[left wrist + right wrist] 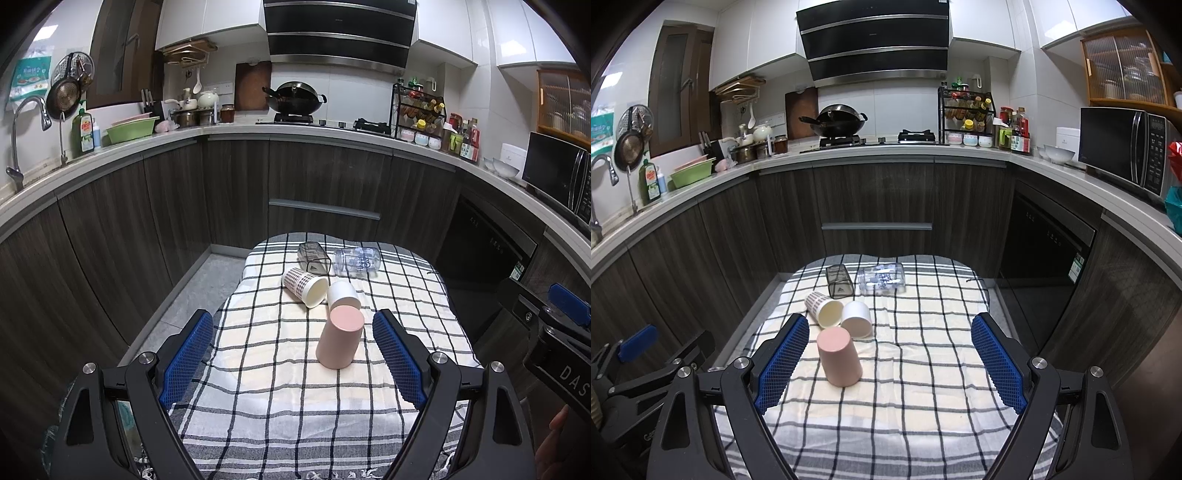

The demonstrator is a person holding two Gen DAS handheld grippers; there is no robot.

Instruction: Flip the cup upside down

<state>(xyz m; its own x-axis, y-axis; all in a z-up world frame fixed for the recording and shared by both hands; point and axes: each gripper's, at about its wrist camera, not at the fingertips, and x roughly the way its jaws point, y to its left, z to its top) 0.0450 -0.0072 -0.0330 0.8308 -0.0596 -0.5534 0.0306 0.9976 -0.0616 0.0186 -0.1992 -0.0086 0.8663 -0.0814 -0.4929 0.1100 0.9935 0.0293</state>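
Both wrist views side by side, facing checked cloth, shared cups.

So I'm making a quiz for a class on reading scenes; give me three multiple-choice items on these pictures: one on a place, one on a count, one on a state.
1. Where does the pink cup stand?
A. on the checked cloth, nearest the cameras
B. on the counter by the sink
C. inside the white cup

2. How many cups and jars are on the cloth?
A. three
B. five
C. seven

3. How is the pink cup standing?
A. on its side
B. mouth up
C. upside down, closed base on top

Answers: 1 A, it stands on the cloth in front of the white cup. 2 B: pink, white, patterned cup, dark jar, clear jar. 3 C, its flat closed end faces up.
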